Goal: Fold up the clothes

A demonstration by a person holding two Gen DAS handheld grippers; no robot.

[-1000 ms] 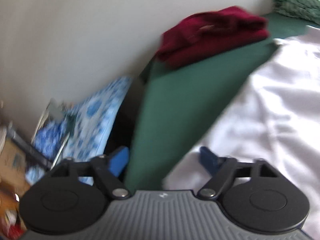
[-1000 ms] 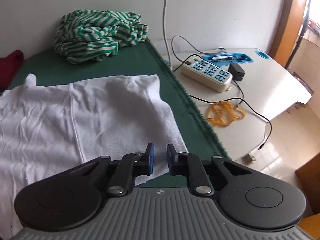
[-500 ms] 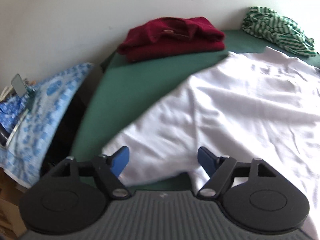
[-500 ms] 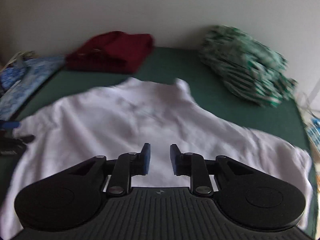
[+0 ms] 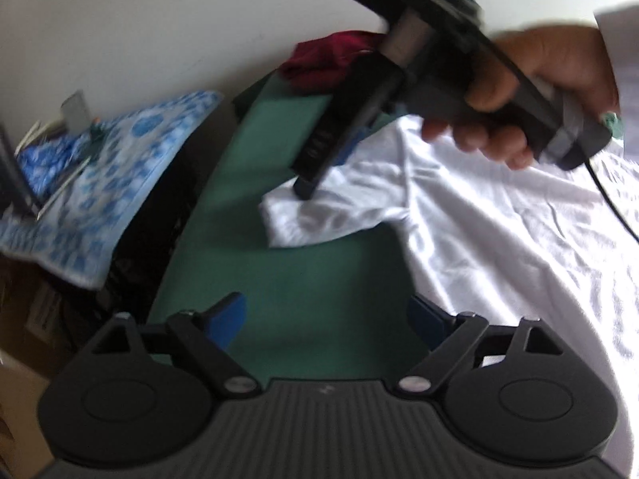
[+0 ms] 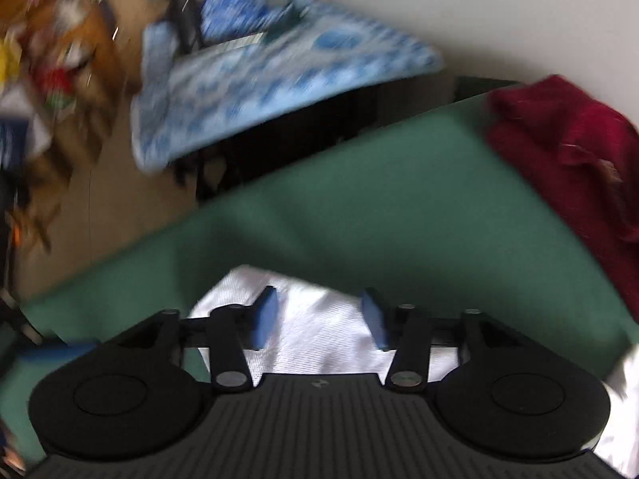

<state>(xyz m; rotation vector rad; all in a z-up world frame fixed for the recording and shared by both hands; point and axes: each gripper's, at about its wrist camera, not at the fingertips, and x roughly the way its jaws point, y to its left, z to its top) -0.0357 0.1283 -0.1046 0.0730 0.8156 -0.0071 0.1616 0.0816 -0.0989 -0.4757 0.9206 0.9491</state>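
Both sets of fingers spreading, nothing clamped.

Right fingers (image 6: 319, 319) over a white shirt (image 6: 319, 343) sleeve end; left fingers (image 5: 329, 319) over bare green counter (image 5: 303, 279). Only from the left: hand (image 5: 531, 88) on right gripper handle, shirt spread flat. Only from the right: red garment (image 6: 567, 159) whole.

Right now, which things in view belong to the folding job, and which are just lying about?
Part of the job:
- white shirt
- right gripper, jaws opening over the shirt's sleeve
- left gripper, jaws opening, nothing between them
- green table cover

Lying about:
- red garment
- blue patterned cloth
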